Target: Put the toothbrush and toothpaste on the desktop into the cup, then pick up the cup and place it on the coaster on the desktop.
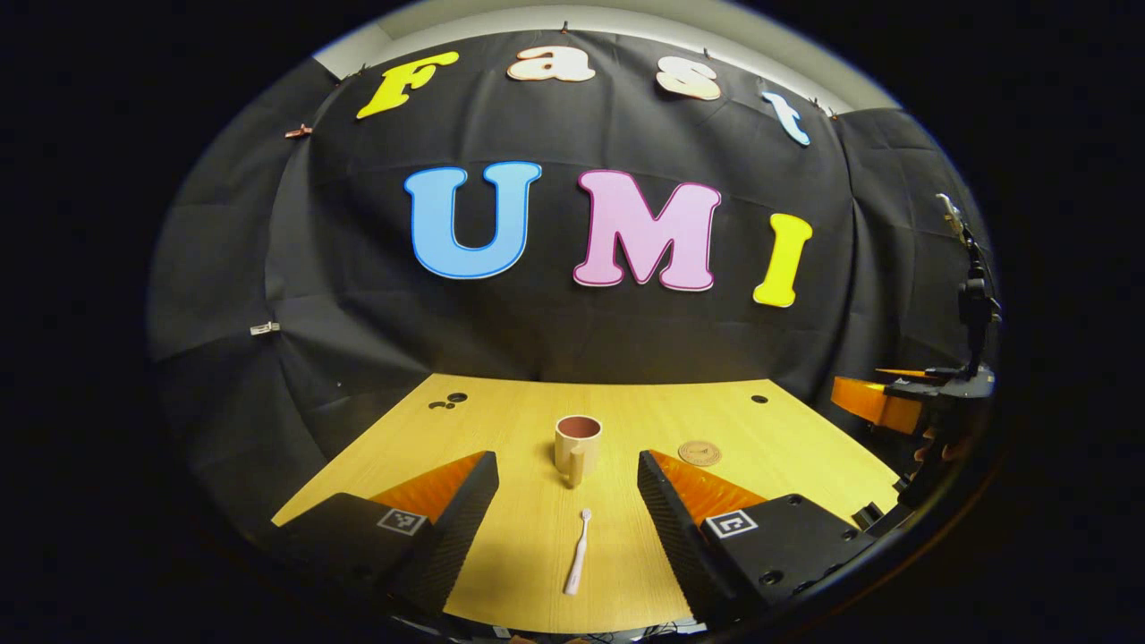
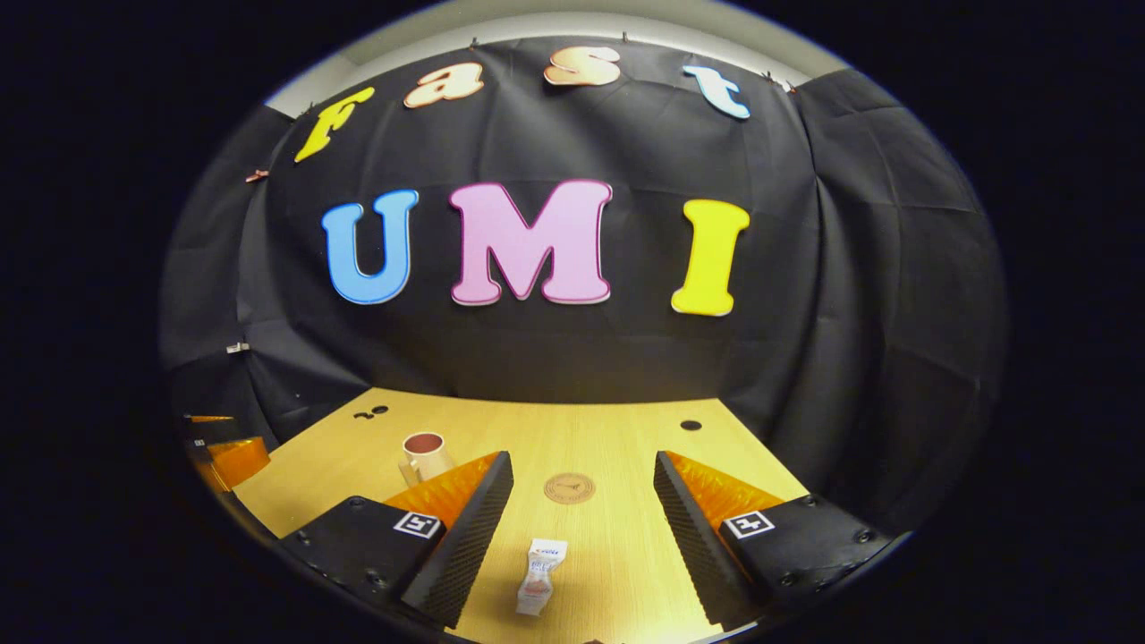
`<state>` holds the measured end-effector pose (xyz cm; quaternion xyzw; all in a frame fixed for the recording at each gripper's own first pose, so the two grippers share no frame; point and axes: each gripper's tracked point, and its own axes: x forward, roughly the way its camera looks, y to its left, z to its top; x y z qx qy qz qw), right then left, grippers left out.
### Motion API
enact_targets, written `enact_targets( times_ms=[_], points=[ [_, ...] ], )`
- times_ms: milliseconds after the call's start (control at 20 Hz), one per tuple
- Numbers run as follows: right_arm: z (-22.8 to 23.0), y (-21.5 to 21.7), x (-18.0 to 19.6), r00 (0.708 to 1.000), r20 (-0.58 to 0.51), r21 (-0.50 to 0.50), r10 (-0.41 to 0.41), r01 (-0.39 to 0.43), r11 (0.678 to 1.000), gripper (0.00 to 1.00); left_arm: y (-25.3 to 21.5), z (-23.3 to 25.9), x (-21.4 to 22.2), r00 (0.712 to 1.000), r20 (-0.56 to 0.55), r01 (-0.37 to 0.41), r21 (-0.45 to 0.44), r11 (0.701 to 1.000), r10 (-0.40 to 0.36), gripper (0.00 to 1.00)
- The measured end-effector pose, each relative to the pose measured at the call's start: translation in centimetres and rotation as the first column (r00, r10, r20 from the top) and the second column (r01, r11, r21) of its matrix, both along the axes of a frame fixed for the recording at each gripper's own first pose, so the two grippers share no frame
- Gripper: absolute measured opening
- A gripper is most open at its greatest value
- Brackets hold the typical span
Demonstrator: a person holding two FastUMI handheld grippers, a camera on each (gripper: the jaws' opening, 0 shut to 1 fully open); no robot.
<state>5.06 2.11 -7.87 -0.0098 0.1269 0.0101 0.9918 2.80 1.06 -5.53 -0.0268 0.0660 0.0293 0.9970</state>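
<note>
Wooden desktop [image 1: 787,447]: toothbrush [image 1: 578,555] before left gripper [image 1: 567,501], toothpaste [image 2: 539,572] before right gripper [image 2: 583,501].

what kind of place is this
Likely a staged recording booth, not a home: black cloth wall behind a bare wooden table holding just a cup, toothbrush, toothpaste and coaster.

Light wooden desk [image 1: 787,447] bearing: upright cup [image 1: 577,445], round coaster [image 1: 699,453] just right of it, toothbrush [image 1: 578,552] flat near front edge, toothpaste [image 2: 540,575] flat before coaster.
</note>
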Motion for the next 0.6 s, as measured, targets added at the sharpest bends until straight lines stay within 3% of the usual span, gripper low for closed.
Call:
enact_targets(
  times_ms=[350,600],
  points=[
    [-7.0,1.5,2.7,0.982,-0.189,0.016,0.013,-0.010,1.000,0.98,0.9,-4.3,-0.5,0.993,-0.090,-0.081,-0.039,0.996,0.078,0.98],
    [-13.4,2.8,3.2,0.936,-0.348,0.017,0.043,-0.040,0.999,0.98,1.1,-7.7,-1.2,0.981,-0.157,-0.119,-0.014,0.993,0.115,0.98]
  ],
)
